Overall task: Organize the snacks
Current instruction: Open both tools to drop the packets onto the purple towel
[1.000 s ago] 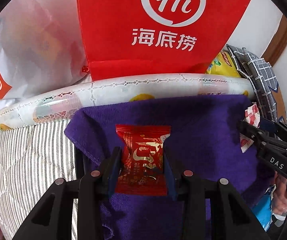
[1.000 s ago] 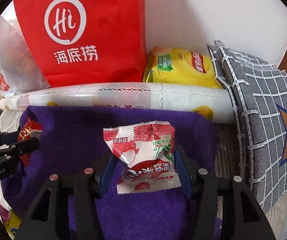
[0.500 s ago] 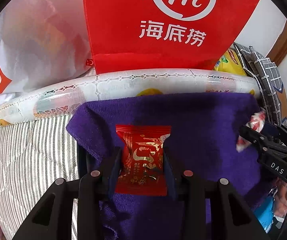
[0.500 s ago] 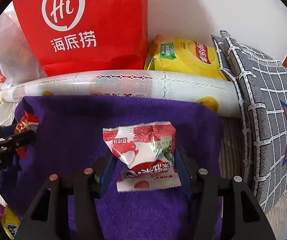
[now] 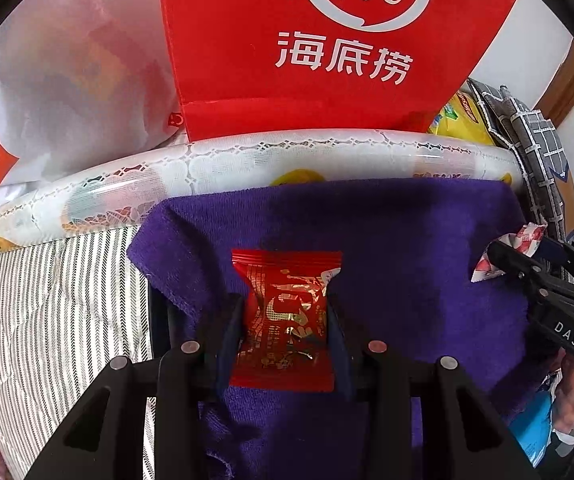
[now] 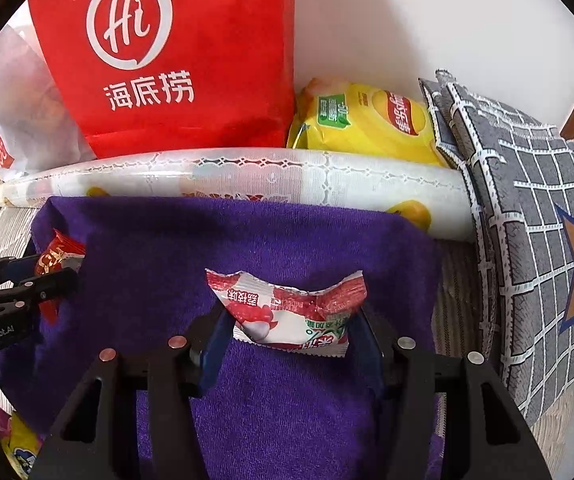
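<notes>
My left gripper (image 5: 285,312) is shut on a red snack packet with gold print (image 5: 285,320) and holds it above a purple towel (image 5: 407,248). My right gripper (image 6: 289,320) is shut on a white and red snack packet (image 6: 287,316) over the same purple towel (image 6: 167,248). The right gripper with its packet shows at the right edge of the left wrist view (image 5: 503,258). The left gripper with the red packet shows at the left edge of the right wrist view (image 6: 53,270).
A red "Hi" bag (image 6: 175,60) stands against the wall behind a rolled patterned mat (image 6: 247,180). A yellow chip bag (image 6: 367,124) lies to its right, beside a grey checked cushion (image 6: 535,220). A white plastic bag (image 5: 55,92) sits at the left, above striped fabric (image 5: 55,300).
Both grippers moved forward toward the rolled mat, packets still held. The white and red packet has tilted forward in the right gripper, so less of its face shows.
</notes>
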`<state>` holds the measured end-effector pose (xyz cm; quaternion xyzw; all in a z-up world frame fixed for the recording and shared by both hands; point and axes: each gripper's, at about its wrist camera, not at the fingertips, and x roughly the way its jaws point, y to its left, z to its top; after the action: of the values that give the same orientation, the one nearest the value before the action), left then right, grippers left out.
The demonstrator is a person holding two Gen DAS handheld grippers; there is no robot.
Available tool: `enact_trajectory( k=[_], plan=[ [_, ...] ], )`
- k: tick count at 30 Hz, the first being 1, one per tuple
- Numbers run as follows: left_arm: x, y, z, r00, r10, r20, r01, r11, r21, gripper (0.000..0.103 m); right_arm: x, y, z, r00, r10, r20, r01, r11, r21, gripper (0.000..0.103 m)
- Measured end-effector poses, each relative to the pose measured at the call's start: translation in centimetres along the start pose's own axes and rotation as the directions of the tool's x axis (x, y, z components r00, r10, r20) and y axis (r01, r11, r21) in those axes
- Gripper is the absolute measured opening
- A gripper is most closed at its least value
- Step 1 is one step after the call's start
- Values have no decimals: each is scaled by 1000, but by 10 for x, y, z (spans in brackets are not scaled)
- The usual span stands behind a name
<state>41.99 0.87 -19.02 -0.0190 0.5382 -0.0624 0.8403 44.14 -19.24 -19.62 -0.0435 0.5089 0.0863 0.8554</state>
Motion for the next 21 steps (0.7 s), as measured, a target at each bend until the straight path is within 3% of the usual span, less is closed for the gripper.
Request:
enact_trajectory(
  k=[5, 9, 18, 21],
  plan=[
    [1, -2, 1, 1000, -1, -6, 1, 1000, 5, 40, -16, 3, 0, 999, -10, 43, 10, 1000, -16, 63],
    [-1, -2, 1, 1000, -4, -6, 4, 1000, 5, 57, -33, 6, -2, 995, -21, 99, 25, 999, -39, 70],
    [-29, -4, 4, 999, -25, 48, 24, 1000, 19, 59, -77, 7, -1, 980, -7, 198, 9, 1000, -9, 71],
    [-51, -3, 3, 995, -24, 92, 22, 1000, 23, 59, -98, -10, -14, 970, -24, 242, 16, 999, 37, 71]
  ],
)
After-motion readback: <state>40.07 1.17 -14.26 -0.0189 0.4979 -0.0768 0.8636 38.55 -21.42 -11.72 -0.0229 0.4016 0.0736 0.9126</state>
